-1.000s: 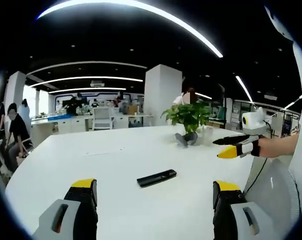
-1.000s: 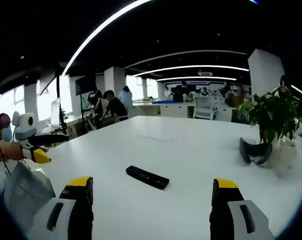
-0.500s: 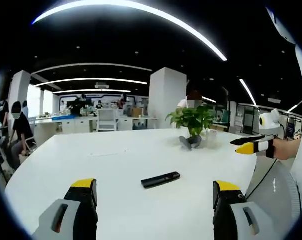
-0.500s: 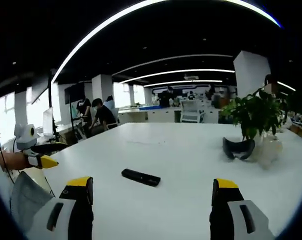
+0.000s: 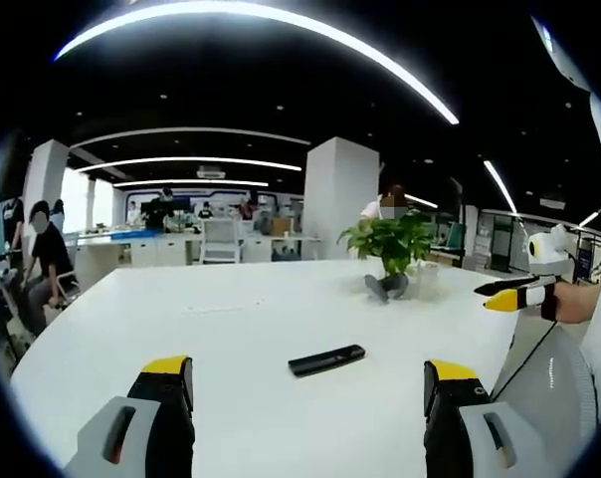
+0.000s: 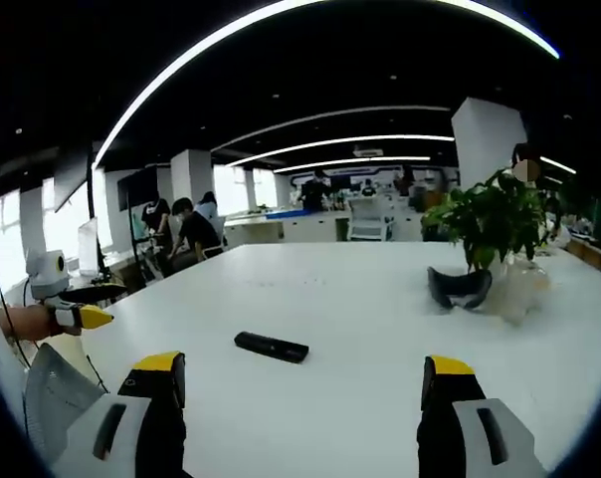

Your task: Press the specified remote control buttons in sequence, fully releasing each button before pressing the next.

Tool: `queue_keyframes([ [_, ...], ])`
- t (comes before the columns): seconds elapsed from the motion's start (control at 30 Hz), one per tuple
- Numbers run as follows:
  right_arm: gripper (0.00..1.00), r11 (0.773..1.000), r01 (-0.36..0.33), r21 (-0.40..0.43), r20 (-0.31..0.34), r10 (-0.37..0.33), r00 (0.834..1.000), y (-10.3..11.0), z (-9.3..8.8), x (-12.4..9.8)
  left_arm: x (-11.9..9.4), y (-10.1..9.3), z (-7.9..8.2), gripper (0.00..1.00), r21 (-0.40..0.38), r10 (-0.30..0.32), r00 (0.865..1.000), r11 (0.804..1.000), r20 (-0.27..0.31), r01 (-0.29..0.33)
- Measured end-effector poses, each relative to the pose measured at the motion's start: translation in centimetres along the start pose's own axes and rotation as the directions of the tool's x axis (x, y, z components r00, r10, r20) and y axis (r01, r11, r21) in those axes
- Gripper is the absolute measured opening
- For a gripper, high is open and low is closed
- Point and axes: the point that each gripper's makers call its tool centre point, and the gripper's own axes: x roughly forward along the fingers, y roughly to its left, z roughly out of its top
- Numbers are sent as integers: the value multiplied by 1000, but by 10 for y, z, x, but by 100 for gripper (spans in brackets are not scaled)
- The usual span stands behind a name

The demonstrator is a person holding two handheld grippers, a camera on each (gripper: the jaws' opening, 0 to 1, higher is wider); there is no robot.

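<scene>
Nearest you, at the bottom of the left gripper view, your left gripper (image 5: 305,393) stands with its jaws spread wide and nothing between them; your right gripper (image 6: 296,388) is the same in its own view, wide apart and empty. Just beyond, the black remote control (image 5: 326,359) lies flat on the white table (image 5: 231,329), a little right of centre in the left gripper view and left of centre in the right gripper view (image 6: 271,347). Its long axis runs across your line of approach, roughly side to side (tilted slightly), so you face its long flank, not an end. Neither gripper looks clearly nearer; both are well apart from it. Farther back, a potted plant (image 5: 395,244) stands at the table's far side.
</scene>
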Motion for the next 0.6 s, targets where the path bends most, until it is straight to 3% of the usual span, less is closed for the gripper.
queue_keyframes([
  [0.6,99,1000,-5,10,-5,5,1000,0,-2,1,-1,-1,3,100,2,7,1000,1000,3,-7],
])
